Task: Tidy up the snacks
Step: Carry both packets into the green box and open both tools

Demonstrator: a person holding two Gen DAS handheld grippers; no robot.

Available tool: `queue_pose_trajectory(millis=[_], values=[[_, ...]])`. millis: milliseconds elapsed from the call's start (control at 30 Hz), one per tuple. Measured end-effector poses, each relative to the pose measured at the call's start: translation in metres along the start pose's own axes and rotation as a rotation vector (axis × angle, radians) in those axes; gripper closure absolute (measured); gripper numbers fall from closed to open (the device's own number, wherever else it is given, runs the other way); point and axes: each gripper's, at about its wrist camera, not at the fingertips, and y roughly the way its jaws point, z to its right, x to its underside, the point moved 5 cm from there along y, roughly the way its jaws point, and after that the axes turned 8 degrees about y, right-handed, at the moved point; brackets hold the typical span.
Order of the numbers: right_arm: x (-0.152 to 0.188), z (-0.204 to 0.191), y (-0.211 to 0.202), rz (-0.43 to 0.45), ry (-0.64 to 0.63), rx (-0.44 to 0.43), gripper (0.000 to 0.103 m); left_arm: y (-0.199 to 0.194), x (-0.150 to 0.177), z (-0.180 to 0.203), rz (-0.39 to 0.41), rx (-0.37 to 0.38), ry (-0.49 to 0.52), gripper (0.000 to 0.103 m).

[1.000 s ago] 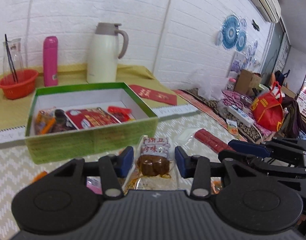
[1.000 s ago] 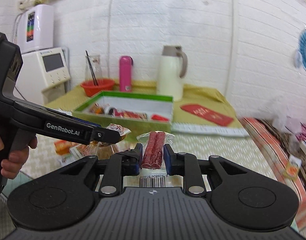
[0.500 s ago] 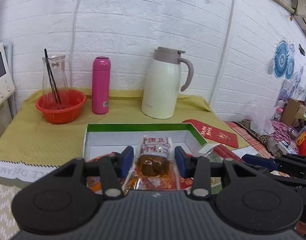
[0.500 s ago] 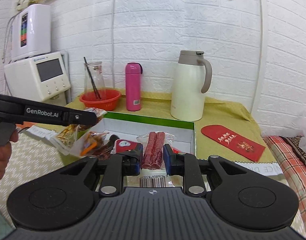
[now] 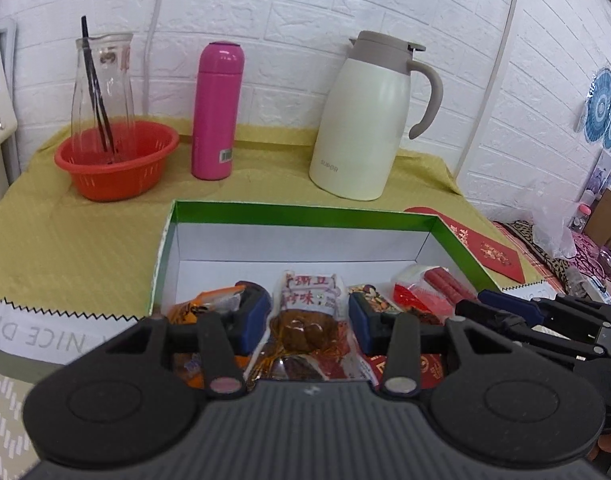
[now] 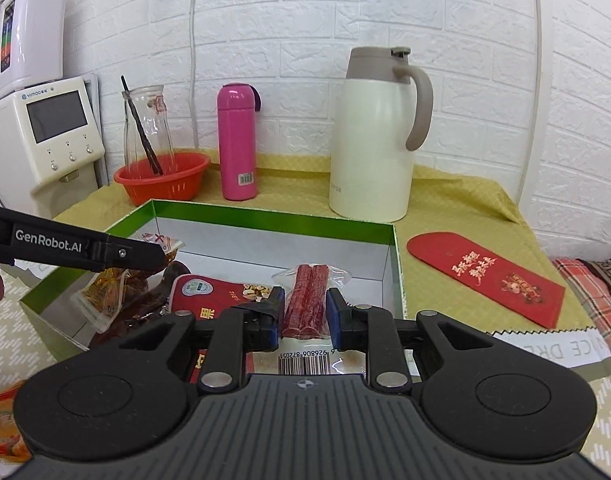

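Left wrist view: the left tool [image 5: 310, 322] grips a clear pouch of brown braised snack [image 5: 310, 312] between its blue pads, held over the near part of the green box [image 5: 305, 216], which already holds other packets. The pouch looks light, soft and crinkly, its film probably slippery; the pinch across its middle seems a sound hold. The right tool [image 5: 471, 307] reaches in from the right.

Right wrist view: the right tool [image 6: 305, 314] clamps a vacuum pack of red sausage sticks [image 6: 307, 300] over the box [image 6: 265, 216]. The sticks look firm and light; gripping across both, as here, should hold. The left tool [image 6: 161, 258] hangs its pouch [image 6: 105, 284] over the box's left side.
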Motion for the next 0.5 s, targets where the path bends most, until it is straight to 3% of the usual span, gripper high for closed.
queue_pose_trajectory(millis=[200,233,267,300,333,433,500], values=[[0.008,-0.001,0.014,-0.025,-0.028,0.0,0.063,0.012,0.008,0.002,-0.019,0.016,0.015,0.056],[0.009,-0.001,0.014,-0.019,-0.035,-0.001,0.057,0.011,0.008,0.002,-0.005,0.015,0.018,0.048],[0.009,-0.002,0.013,-0.009,-0.045,-0.003,0.051,0.008,0.007,0.003,0.013,0.019,0.024,0.032],[0.009,-0.003,0.012,-0.004,-0.055,-0.006,0.032,0.004,0.006,0.004,0.045,0.027,0.025,0.03],[0.009,-0.004,0.01,0.004,-0.065,-0.009,0.004,-0.001,0.006,0.005,0.068,0.029,0.025,0.027],[0.008,-0.008,0.0,0.05,-0.09,-0.002,0.0,-0.013,0.004,0.007,0.104,-0.02,0.0,0.001],[0.008,-0.01,-0.006,0.056,-0.093,0.005,0.0,-0.021,0.003,0.009,0.115,-0.054,0.012,0.001]])
